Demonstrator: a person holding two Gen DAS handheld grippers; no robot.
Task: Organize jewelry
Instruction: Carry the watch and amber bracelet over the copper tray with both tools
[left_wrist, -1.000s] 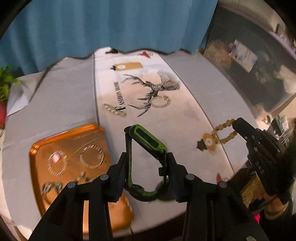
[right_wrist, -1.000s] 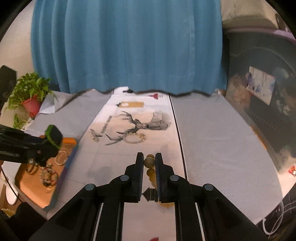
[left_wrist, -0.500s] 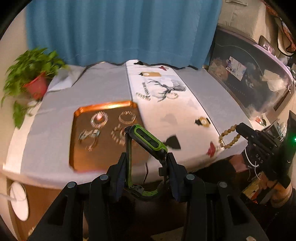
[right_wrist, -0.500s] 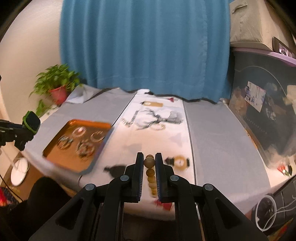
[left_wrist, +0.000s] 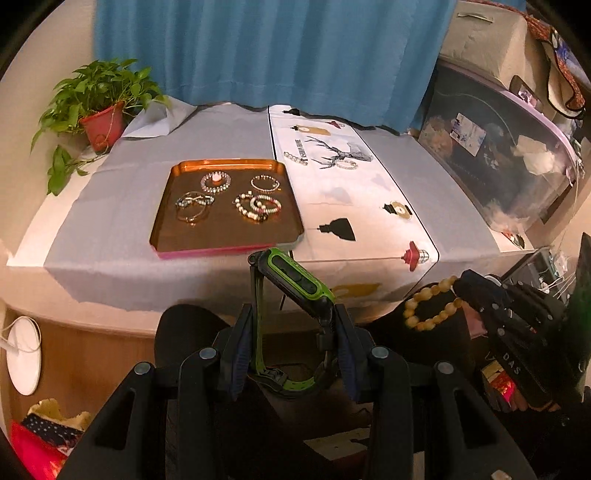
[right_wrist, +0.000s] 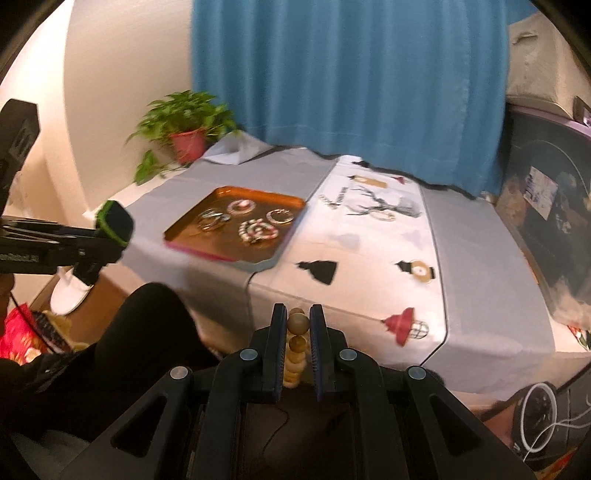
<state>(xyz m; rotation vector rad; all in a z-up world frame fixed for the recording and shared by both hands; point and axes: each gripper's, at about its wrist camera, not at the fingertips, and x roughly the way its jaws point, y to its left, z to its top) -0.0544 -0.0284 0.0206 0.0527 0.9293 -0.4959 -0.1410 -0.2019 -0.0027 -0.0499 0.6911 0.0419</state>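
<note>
My left gripper (left_wrist: 293, 325) is shut on a green and black watch (left_wrist: 295, 280), held off the table's front edge. My right gripper (right_wrist: 298, 321) is shut on a tan beaded bracelet (right_wrist: 297, 326); the bracelet also shows in the left wrist view (left_wrist: 430, 308). A copper tray (left_wrist: 221, 240) on the grey cloth holds several bracelets (left_wrist: 258, 205); it also shows in the right wrist view (right_wrist: 184, 236). Two more bracelets (left_wrist: 347, 164) lie on the white runner by the deer print.
A potted plant (left_wrist: 99, 122) stands at the table's back left corner. A blue curtain (left_wrist: 277, 48) hangs behind. A dark cabinet (left_wrist: 491, 158) stands right of the table. The person's dark knee (right_wrist: 147, 325) is below the table edge.
Both grippers have pulled back from above the table to in front of its edge, still holding the watch and the beaded bracelet. The whole table now shows.
</note>
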